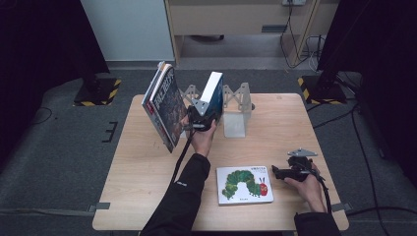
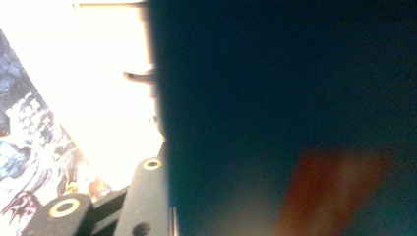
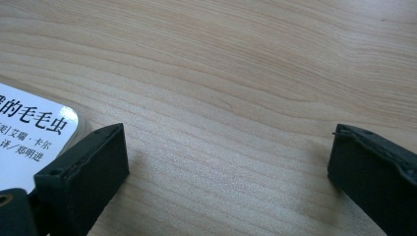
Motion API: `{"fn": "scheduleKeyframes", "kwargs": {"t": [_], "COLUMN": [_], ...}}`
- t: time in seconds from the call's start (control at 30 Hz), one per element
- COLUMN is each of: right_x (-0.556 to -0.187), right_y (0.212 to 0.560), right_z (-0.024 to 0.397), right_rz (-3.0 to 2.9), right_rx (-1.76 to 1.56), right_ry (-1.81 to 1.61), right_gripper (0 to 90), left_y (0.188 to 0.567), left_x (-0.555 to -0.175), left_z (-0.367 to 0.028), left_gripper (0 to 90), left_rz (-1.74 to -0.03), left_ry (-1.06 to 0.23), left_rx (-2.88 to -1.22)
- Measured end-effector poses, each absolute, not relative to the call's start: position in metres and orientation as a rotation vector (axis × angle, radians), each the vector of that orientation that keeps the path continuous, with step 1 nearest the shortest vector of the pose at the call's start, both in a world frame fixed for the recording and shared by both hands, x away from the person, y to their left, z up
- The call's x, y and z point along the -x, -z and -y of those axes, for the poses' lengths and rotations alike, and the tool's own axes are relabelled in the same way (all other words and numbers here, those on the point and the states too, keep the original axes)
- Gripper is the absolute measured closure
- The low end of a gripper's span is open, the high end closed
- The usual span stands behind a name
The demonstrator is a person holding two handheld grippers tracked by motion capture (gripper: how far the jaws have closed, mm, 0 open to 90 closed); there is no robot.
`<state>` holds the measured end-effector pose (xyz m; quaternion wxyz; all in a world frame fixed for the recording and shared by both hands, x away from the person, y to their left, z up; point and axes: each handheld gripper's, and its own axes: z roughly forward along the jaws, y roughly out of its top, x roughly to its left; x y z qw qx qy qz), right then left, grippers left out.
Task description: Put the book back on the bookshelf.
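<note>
The blue book (image 1: 213,92) stands on edge near the far middle of the table (image 1: 147,196), its long axis running upward with a slight lean, its white page edges facing the camera in the high view. The left gripper (image 1: 200,117) grasps it at the lower near corner; in the left gripper view the dark cover (image 2: 285,113) lies flat against one black jaw, and the other jaw is hidden behind the book, so contact on that side is probable rather than confirmed. To the book's left, a stack of larger books (image 1: 162,105) leans away from it, leaving an open wedge between the two. To its right stands a pale metal bookend (image 1: 235,110), just beside the book; whether they touch cannot be determined. The coming move turns on this relation: the book sits between the leaning stack and the bookend, so the left hand (image 1: 202,137), directly below it, is the one placed to tip or slide it either way. The right gripper (image 1: 282,173) rests well apart at the near right, its jaws spread and empty above bare wood. A caterpillar picture book (image 1: 244,184) lies flat just to that gripper's left.
</note>
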<state>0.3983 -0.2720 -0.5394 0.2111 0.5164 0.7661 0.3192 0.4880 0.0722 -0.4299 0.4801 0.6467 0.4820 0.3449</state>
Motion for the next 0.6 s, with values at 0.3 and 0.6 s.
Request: {"fn": "scheduleKeyframes", "kwargs": {"t": [0.3,0.6], "right_x": [-0.398,-0.398], "right_y": [0.539,0.539], "right_z": [0.272,0.272], "right_rz": [-2.13,-2.132], "right_rx": [-1.433,-1.428], "right_ry": [-0.888,-0.887], "right_gripper": [2.0,2.0], "left_y": [0.439,0.441], "left_x": [-0.458,-0.458], "left_z": [-0.093,-0.09], "left_gripper": [53.5,56.8], "left_rz": [-1.106,-1.131], "left_ry": [-0.745,-0.729], "left_rx": [-1.577,-1.588]}}
